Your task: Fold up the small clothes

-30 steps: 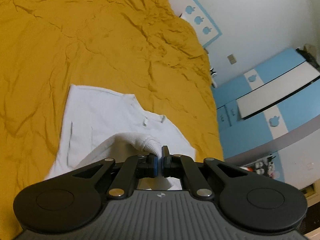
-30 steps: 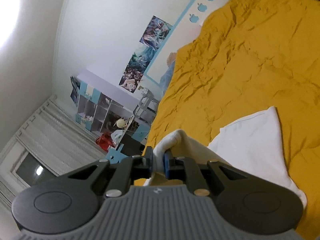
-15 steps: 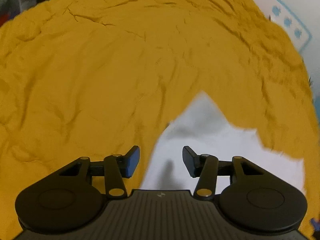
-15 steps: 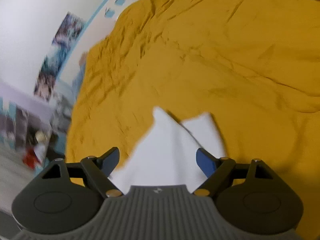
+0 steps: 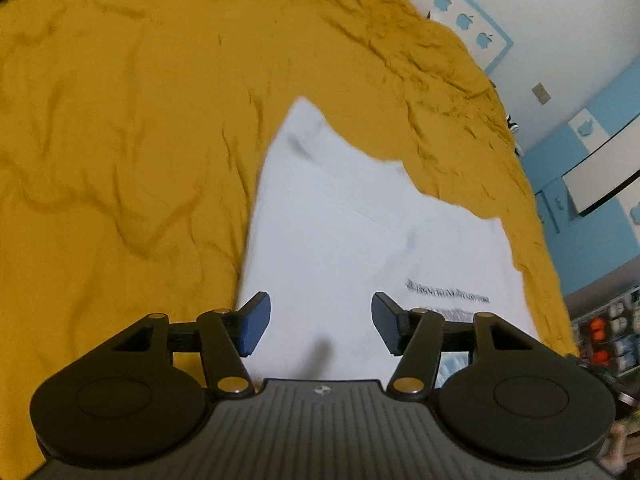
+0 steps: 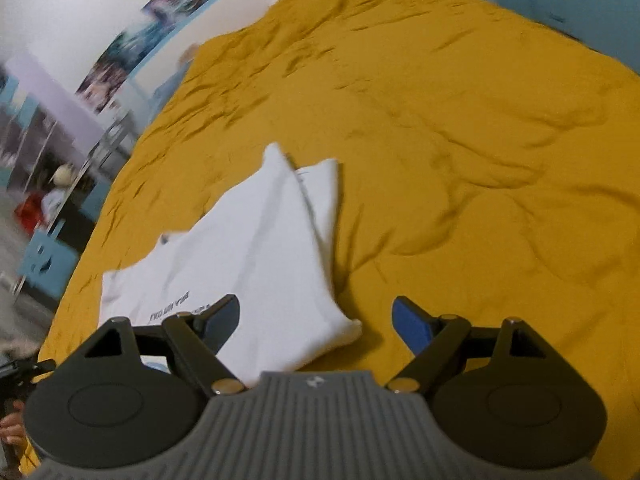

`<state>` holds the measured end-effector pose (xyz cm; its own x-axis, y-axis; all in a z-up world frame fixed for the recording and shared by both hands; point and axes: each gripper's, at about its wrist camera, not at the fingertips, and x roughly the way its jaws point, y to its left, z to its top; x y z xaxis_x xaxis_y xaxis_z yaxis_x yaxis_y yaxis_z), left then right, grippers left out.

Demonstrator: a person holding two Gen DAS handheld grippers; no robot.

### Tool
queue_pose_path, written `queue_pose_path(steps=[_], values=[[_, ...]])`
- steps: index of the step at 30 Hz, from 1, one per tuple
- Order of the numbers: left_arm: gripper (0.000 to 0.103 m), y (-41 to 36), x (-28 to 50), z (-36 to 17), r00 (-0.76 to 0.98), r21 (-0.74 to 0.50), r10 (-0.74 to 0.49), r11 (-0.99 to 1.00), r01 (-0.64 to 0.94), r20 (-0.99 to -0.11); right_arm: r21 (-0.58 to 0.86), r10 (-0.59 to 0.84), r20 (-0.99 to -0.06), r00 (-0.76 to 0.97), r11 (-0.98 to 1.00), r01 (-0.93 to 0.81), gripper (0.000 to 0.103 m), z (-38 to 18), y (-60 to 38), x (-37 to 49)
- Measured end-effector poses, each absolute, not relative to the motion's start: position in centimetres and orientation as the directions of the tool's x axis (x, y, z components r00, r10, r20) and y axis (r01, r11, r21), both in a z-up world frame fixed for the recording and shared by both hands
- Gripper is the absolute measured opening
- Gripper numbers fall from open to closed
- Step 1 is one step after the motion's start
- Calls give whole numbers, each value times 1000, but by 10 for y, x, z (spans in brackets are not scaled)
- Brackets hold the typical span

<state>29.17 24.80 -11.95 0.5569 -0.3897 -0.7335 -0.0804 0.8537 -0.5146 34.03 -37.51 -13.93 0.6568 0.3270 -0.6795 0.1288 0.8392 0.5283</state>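
Note:
A small white T-shirt [image 5: 352, 232] with dark printed lettering lies partly folded on the yellow bedspread [image 5: 120, 140]. My left gripper [image 5: 320, 326] is open and empty, hovering above the shirt's near edge. In the right wrist view the same shirt [image 6: 248, 256] lies with one side folded over, its near corner between my fingers. My right gripper [image 6: 316, 320] is open and empty just above that corner.
The rumpled yellow bedspread [image 6: 460, 140] fills both views. A white and blue wall with apple shapes [image 5: 520, 20] and blue cabinets [image 5: 592, 152] stand beyond the bed. Shelves and posters [image 6: 60, 120] line the left side in the right wrist view.
One second ago both grippers were shut on the white shirt and held it up. They have since opened and let it go, and it now lies on the bed.

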Motion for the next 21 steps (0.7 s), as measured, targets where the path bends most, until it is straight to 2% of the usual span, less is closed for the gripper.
queue_pose_path(steps=[2,4,5,7,8,12,14,17,21], values=[[66,246,285,-121,569,-530,-403,845,-70,-717,555,389,-705,593,823,120,80,-154,-372,363],[66,244,280,-123,577,-510,-379,857,-77,-724,511,372,-718,588,856,83,77,-161,-366,374],[66,240,283,-123,575,-500,-370,863,-78,-729,466,345,-727,593,883,59,68,-162,-357,376],[66,238,282,-125,568,-481,-350,872,-92,-745,404,317,-740,594,915,15,31,-166,-345,386],[66,238,284,-127,564,-471,-339,876,-103,-753,405,320,-743,587,914,15,1,-168,-342,389],[66,238,286,-130,548,-458,-325,880,-123,-771,392,277,-713,645,919,38,0,-164,-342,373],[66,237,285,-132,540,-458,-328,880,-122,-775,460,268,-679,684,881,112,0,-161,-358,355],[66,238,286,-134,534,-460,-331,879,-126,-778,617,341,-632,696,765,184,0,-170,-391,330],[66,243,286,-133,542,-486,-340,861,-150,-769,596,320,-675,664,768,235,0,-184,-394,319]])
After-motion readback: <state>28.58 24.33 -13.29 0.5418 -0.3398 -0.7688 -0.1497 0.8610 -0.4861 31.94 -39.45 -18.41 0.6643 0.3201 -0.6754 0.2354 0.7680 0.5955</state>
